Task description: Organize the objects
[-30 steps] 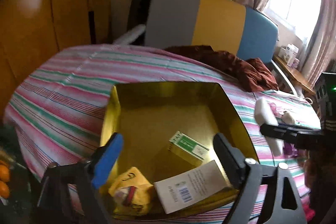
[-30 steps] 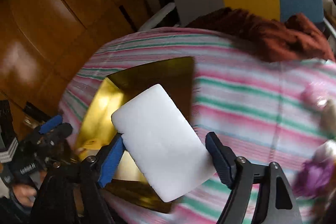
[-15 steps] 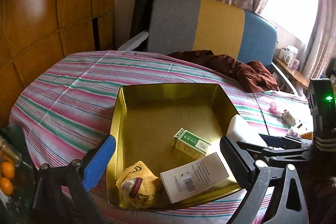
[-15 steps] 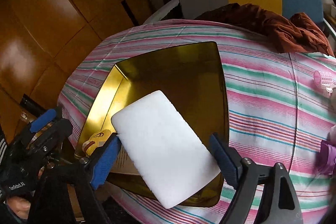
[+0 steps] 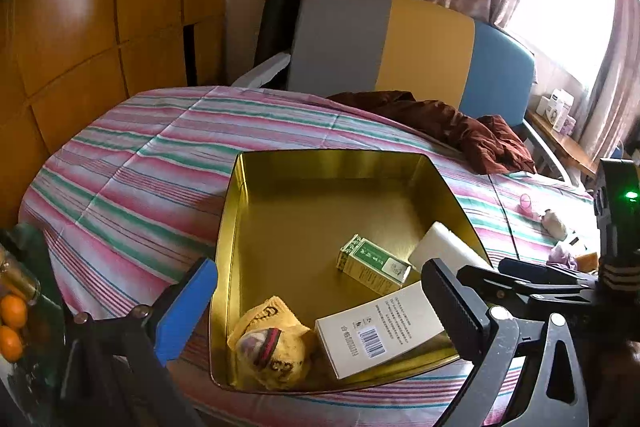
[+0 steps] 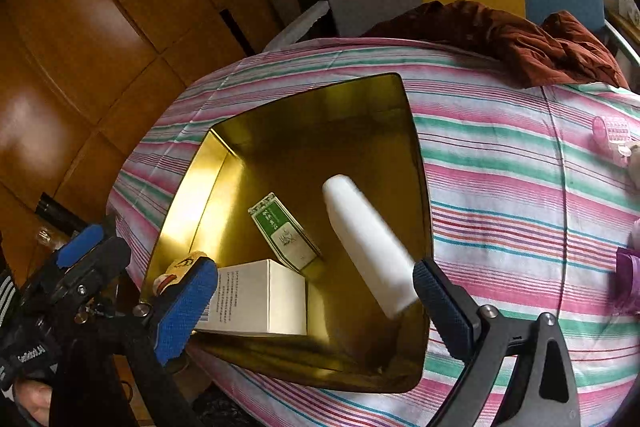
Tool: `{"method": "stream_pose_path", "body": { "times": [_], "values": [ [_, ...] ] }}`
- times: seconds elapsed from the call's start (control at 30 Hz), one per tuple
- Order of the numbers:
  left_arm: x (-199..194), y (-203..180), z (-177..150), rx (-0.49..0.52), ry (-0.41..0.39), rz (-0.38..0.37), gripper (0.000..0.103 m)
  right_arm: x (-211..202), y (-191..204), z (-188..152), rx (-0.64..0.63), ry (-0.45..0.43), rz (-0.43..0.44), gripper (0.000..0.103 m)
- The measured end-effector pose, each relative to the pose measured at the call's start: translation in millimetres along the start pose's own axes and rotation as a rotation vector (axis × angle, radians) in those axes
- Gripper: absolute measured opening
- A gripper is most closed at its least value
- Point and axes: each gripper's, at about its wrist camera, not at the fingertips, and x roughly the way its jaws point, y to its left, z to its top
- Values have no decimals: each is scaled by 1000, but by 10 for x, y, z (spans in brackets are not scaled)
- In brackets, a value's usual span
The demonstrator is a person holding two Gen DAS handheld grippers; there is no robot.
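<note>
Three items already lie in the gold tin (image 5: pixel 280 211), bunched at its near end: a green carton (image 5: pixel 374 263), a white box (image 5: pixel 384 335) with a barcode, and a yellow pouch (image 5: pixel 272 343). The white block (image 6: pixel 370 247) is the fourth, seen edge-on in the right wrist view, tipped against the tin's right wall with its low end just beside the right tool (image 6: pixel 316 301). That tool's fingers are spread wide and appear to have released it, though one pad sits close enough that contact is hard to rule out. The left tool (image 5: pixel 320 303) hangs spread and empty over the tin's near rim, probably keeping out of the way. Beyond the tin's right wall, small pink and purple items (image 6: pixel 610 133) wait on the striped cloth (image 6: pixel 520 187).
</note>
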Motion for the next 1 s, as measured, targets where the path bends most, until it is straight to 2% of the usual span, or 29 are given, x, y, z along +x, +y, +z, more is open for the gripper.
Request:
{"method": "stream_pose_path", "body": {
  "times": [0.3,0.47,0.73,0.83,0.9,1.0],
  "values": [
    [147,-95,-127,61,33,31,101,-89,-15,-117,-3,-16,-45,100],
    [170,-230,-222,107,52,-26,100,-249,-161,-173,37,-58,-120,100],
    [384,-596,-339,252,95,-31,101,-419,-346,-196,94,-90,-175,100],
    [550,-673,-381,285,114,2,103,-412,-338,-208,87,-83,-176,100],
    [582,-632,-360,264,100,3,103,-408,-319,-211,79,-81,-178,100],
    [649,-516,-296,234,87,57,103,-394,-307,-206,70,-77,-177,100]
  ]
}}
